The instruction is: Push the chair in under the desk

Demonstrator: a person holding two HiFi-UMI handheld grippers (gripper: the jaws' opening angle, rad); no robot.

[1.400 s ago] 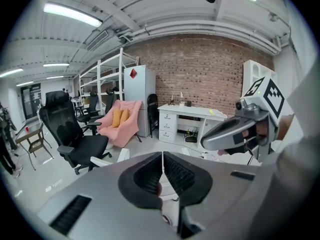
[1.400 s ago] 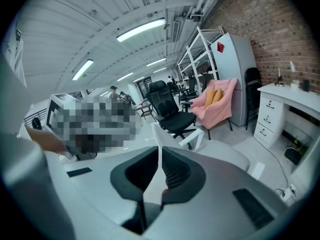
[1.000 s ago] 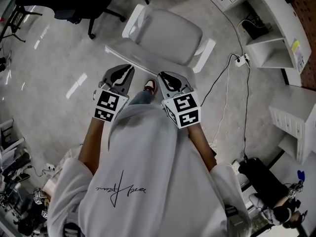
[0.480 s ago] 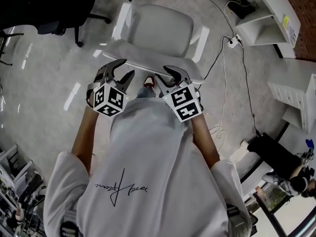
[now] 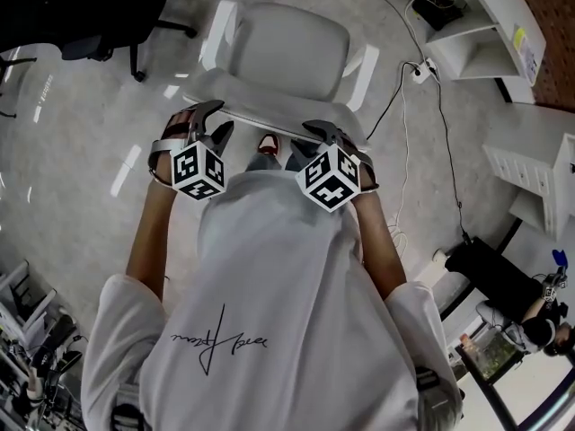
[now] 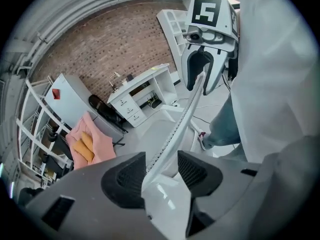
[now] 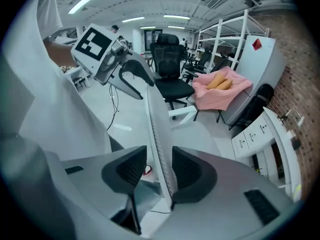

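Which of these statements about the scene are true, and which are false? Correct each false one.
1. The white chair's backrest runs between the jaws of both the left hand-held gripper and the right hand-held gripper. True; both pairs of jaws have just been opening.
2. The left hand-held gripper is clamped shut on an armrest. False: its jaws stand apart around the backrest's top edge.
3. A black office chair stands elsewhere in the room. True.
4. A pink cloth lies on the white chair's seat. False: the seat is bare; the cloth is draped over something across the room.
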